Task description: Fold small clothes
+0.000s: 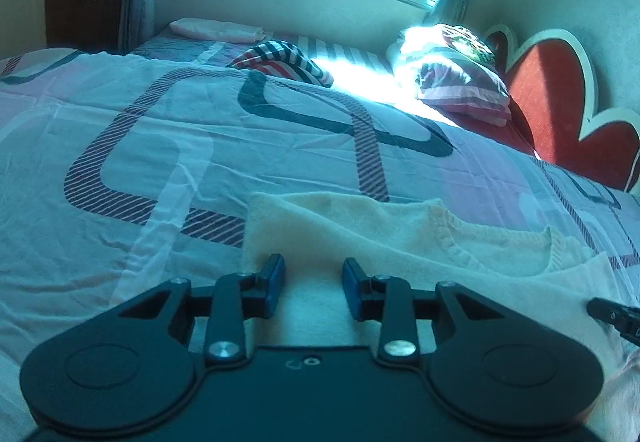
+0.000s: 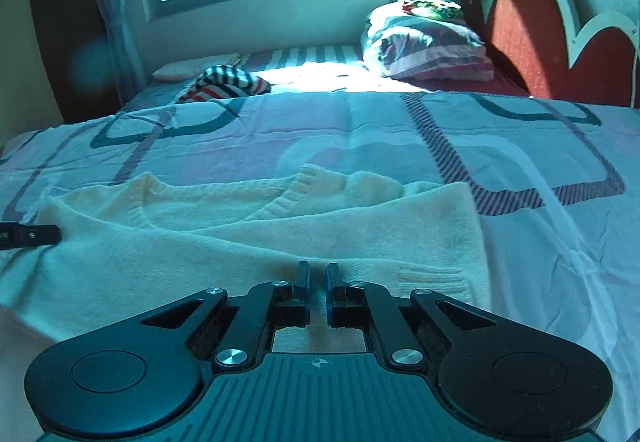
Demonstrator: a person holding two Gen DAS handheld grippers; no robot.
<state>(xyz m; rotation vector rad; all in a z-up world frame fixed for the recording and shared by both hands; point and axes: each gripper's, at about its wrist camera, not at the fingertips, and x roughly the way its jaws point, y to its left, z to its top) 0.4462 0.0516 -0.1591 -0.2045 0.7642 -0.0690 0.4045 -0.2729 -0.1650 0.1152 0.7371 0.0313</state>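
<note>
On the patterned bedsheet (image 1: 168, 130) lies a cream knitted sweater (image 2: 240, 238). At its six-o'clock edge, the left gripper (image 1: 314, 284) stands partly open, gripping nothing; the right gripper (image 2: 318, 284) is nearly closed, whether pinching knit cannot be told.

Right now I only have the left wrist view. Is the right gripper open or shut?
Observer: The right gripper is shut, low over the cream sweater; whether it pinches fabric I cannot tell.
Operator: Where does the sweater end on that side?
Observer: Its far side stops just past that gripper, where a ribbed band lies on the bedspread.
</note>
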